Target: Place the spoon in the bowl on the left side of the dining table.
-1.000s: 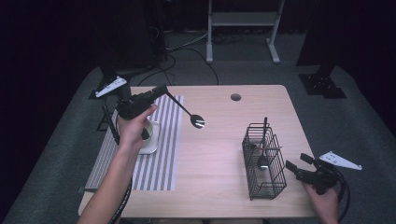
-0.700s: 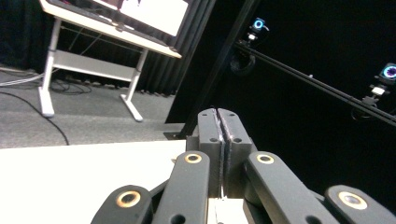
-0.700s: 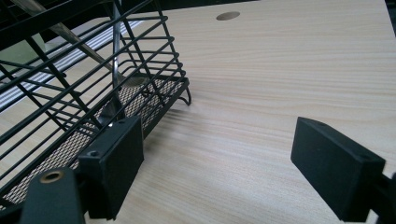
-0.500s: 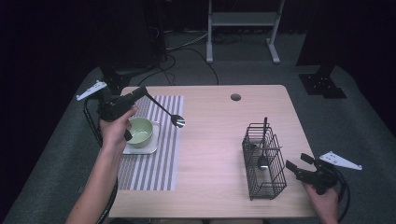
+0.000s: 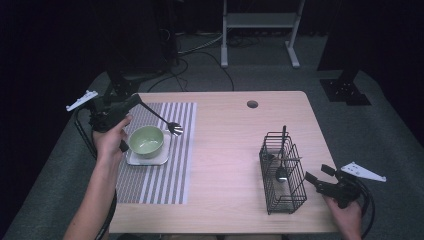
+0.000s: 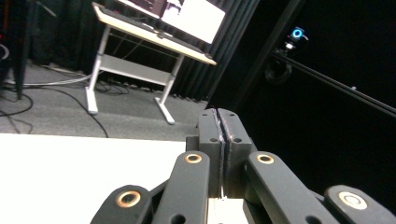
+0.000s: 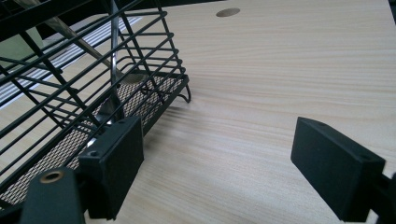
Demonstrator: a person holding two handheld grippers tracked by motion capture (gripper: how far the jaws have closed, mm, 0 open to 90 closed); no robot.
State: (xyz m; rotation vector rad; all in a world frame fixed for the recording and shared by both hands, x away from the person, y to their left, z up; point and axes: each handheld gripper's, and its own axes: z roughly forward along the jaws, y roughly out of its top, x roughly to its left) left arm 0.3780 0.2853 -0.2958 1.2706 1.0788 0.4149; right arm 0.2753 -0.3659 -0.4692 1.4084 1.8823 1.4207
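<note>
Over table's left edge: left gripper (image 5: 131,101) clamped on spoon (image 5: 161,119) (dark thin handle, shiny bowl end), slanting down-right from jaws, tip just beside green bowl (image 5: 146,139). Right gripper (image 5: 317,181) agape nr wire basket (image 5: 281,172).

high view looks down over the whole table (image 5: 230,150); right gripper view sits low and close beside the wire basket (image 7: 70,93), also seen from above.
</note>
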